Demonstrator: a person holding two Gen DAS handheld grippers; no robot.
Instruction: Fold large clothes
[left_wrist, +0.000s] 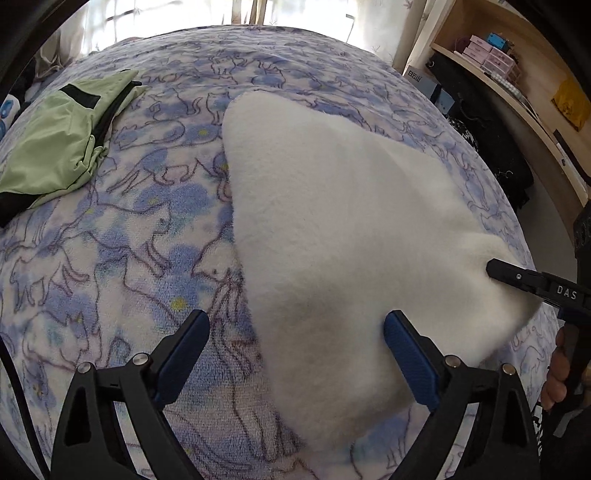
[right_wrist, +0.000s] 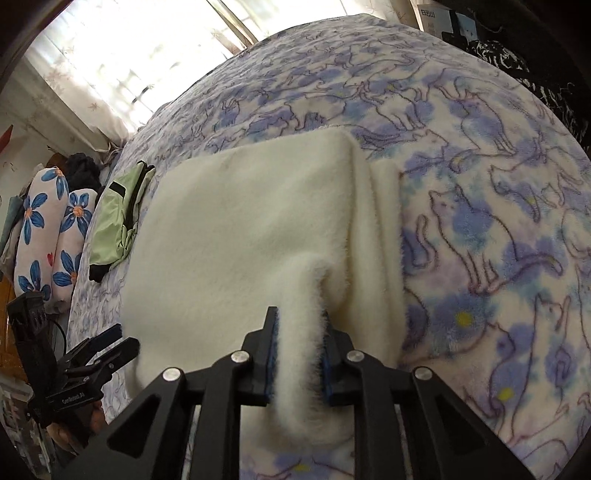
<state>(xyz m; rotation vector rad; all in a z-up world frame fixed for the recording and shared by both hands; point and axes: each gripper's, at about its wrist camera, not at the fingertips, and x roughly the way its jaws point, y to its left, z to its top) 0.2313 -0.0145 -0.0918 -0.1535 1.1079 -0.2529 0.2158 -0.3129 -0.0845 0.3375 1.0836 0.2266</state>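
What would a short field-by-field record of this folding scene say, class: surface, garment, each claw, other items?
surface: bed blanket printed with blue cats
garment: white fleece garment, lying partly folded on the blanket
left claw: open, over the garment's near edge, gripping nothing
right claw: shut on a bunched fold of the white fleece garment
other clothing: green jacket, folded, on the blanket's far left
beside bed: floral pillows; wooden shelf with small boxes
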